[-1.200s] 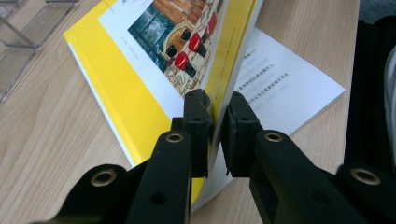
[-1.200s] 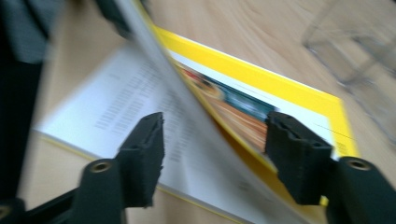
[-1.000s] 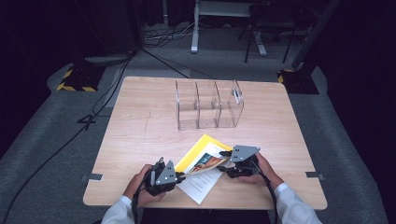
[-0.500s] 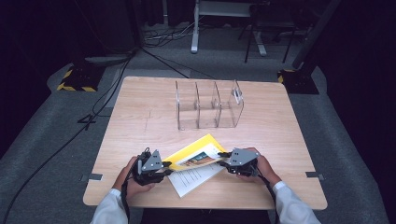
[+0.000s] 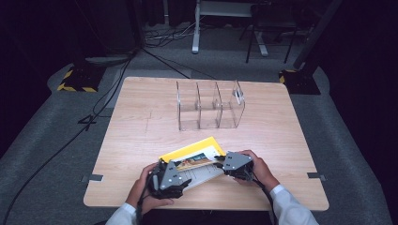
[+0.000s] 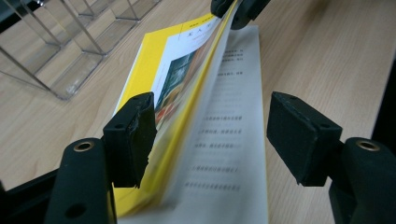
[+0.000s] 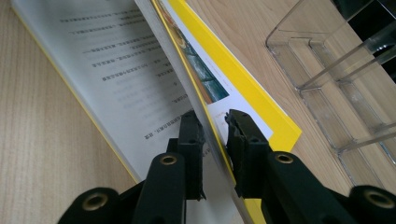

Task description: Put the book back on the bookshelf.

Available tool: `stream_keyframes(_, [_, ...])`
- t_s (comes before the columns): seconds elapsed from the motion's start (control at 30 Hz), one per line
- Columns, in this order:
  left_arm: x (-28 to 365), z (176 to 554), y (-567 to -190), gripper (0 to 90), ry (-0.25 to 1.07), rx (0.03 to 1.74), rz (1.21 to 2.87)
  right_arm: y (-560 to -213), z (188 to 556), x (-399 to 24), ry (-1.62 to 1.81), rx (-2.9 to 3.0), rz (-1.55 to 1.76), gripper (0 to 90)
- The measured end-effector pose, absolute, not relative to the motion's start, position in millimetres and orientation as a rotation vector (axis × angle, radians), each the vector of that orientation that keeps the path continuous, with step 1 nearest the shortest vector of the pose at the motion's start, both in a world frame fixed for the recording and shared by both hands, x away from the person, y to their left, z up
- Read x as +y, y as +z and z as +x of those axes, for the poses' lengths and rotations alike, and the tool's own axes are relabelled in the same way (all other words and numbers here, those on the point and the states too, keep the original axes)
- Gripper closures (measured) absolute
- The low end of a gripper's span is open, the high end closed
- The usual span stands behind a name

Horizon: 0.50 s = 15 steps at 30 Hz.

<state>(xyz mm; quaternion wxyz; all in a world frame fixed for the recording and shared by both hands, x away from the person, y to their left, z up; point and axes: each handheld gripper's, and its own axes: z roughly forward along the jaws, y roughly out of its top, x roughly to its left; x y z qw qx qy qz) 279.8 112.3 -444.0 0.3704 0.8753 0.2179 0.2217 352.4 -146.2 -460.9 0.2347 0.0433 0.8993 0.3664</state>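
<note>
A yellow-covered book (image 5: 192,157) lies open near the table's front edge, its cover and some pages lifted off a printed page (image 7: 116,60). My right gripper (image 5: 218,164) has just been closing and is shut on that lifted yellow cover (image 7: 224,79) with its pages, pads (image 7: 191,135) on both sides. It also appears at the top of the left gripper view as the right gripper (image 6: 238,9). My left gripper (image 6: 210,135) has just been opening. Its jaws stand wide on either side of the lifted cover's edge (image 6: 187,70) without pressing it.
A clear acrylic organizer (image 5: 209,105) with three upright slots stands at the middle of the wooden table (image 5: 141,122), beyond the book. It shows again as the organizer (image 6: 60,37) and the organizer (image 7: 336,70). Cables run over the dark floor at the left.
The left gripper has let go of the book's edge and opened, swinging left and then back toward the book. The right gripper has closed on the lifted cover and pages.
</note>
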Motion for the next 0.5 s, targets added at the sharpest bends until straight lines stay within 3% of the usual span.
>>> stream_keyframes(0.1, [106,282,-446,47.8,0.583,0.617,2.258,-462,351,-144,0.999,2.472,0.12,76.5])
stream_keyframes(0.2, [109,284,-447,53.0,0.59,0.658,2.253,-465,351,-145,1.007,2.484,0.123,76.2])
stream_keyframes(0.33, [109,290,-459,47.5,0.592,0.698,2.314,-465,354,-146,1.037,2.493,0.135,75.6])
stream_keyframes(0.37, [109,290,-459,53.4,0.592,0.698,2.314,-466,354,-146,1.033,2.5,0.135,74.9])
stream_keyframes(0.4, [109,289,-460,53.4,0.618,0.679,2.327,-466,354,-146,1.033,2.5,0.135,74.9])
stream_keyframes(0.5, [111,288,-460,71.0,0.654,0.651,2.349,-468,354,-146,1.026,2.506,0.127,73.7])
